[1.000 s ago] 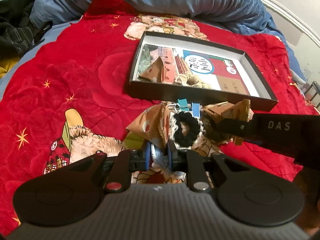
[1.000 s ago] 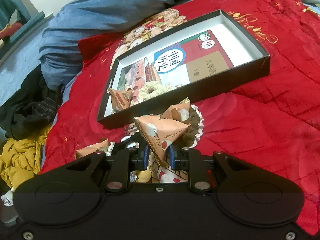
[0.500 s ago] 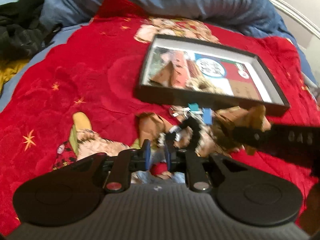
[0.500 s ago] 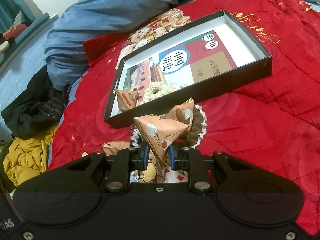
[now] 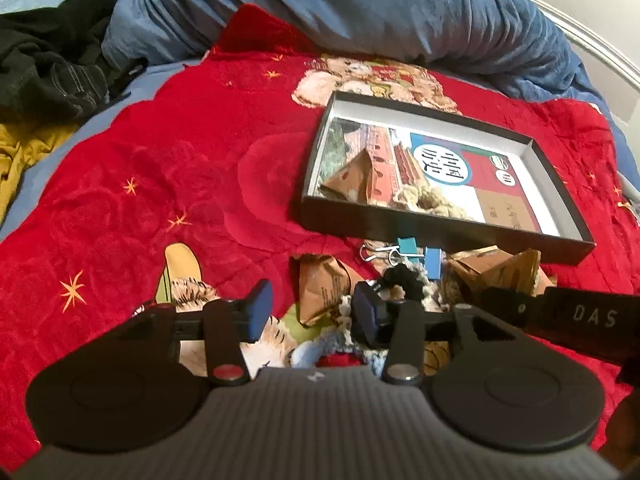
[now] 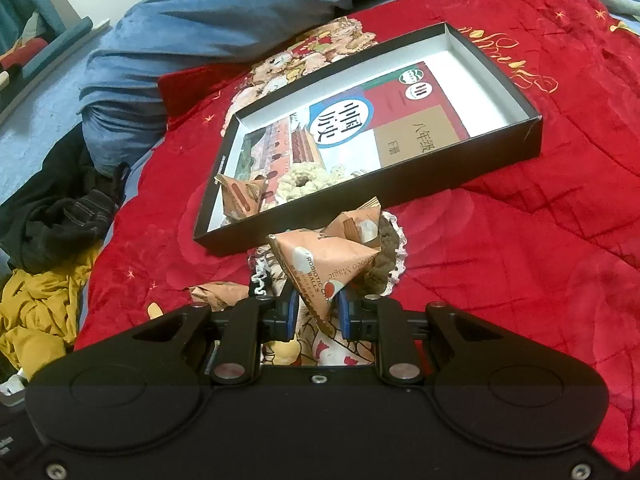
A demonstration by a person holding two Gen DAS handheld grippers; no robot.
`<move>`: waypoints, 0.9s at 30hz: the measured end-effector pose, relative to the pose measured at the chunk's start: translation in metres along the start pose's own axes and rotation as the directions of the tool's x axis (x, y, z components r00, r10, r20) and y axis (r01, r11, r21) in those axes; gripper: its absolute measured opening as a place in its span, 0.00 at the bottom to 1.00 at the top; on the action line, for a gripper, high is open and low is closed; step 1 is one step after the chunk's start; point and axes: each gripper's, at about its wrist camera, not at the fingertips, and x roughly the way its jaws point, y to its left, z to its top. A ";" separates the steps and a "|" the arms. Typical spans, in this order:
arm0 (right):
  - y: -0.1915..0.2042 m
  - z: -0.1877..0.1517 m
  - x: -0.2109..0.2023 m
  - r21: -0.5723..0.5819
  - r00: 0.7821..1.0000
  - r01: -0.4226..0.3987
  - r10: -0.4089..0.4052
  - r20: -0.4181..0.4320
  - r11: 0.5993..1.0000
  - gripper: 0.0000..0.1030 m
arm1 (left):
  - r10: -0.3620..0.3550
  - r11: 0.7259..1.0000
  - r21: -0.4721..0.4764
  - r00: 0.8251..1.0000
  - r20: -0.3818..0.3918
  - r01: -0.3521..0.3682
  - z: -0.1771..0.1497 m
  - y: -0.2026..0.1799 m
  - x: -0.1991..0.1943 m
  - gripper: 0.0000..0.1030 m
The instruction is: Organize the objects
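My left gripper is open and its jaws are still opening, with nothing pressed between the pads. It hovers low over a pile on the red blanket. The pile holds a brown snack packet, a black scrunchie, blue binder clips and a pale blue knitted piece just under the jaws. My right gripper is shut on an orange pyramid snack packet, lifted just in front of the black shallow box. That box holds another packet and a cream scrunchie.
The right gripper's black body reaches in from the right over the pile. A lace-edged brown scrunchie lies behind the held packet. A blue duvet is heaped behind the box. Black clothes and yellow cloth lie at the left.
My left jaws have spread from nearly shut to wide apart, staying above the pile. The right gripper has kept its hold on the orange packet and has barely moved.
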 end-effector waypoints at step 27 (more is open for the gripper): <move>-0.015 0.005 0.002 0.061 0.999 -0.038 0.039 -0.008 0.997 0.19 | 0.024 1.000 -0.016 0.998 -0.057 -0.025 0.005 -0.007 0.049 0.34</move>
